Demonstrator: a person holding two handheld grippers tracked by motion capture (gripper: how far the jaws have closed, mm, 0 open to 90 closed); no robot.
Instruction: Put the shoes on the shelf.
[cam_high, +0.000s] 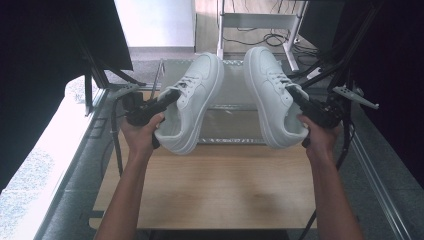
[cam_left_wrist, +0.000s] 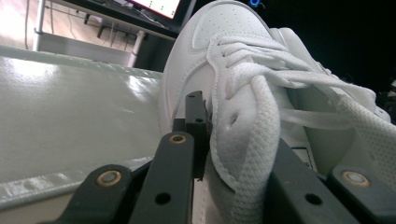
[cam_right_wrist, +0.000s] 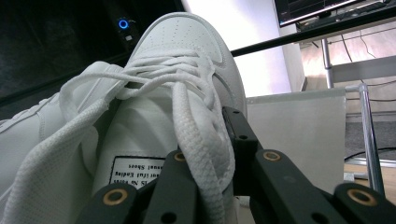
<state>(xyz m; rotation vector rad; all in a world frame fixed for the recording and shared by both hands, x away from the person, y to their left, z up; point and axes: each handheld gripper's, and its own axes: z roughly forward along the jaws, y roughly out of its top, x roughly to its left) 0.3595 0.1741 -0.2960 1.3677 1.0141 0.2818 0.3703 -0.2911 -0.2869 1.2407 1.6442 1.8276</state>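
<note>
Daylight floods in from the left, blowing out the floor strip (cam_high: 37, 150), glare streaks the glossy sheet (cam_left_wrist: 70, 93), corners fall black, and close laces (cam_right_wrist: 196, 135) blur softly

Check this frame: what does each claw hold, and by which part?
Each holds a white sneaker. The left claw pinches the left sneaker at its laced upper edge beside the tongue; the right claw grips the right sneaker likewise.

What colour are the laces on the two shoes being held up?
White, like the shoes themselves. The lace shows best in the left gripper view, woven and running past the claw.
</note>
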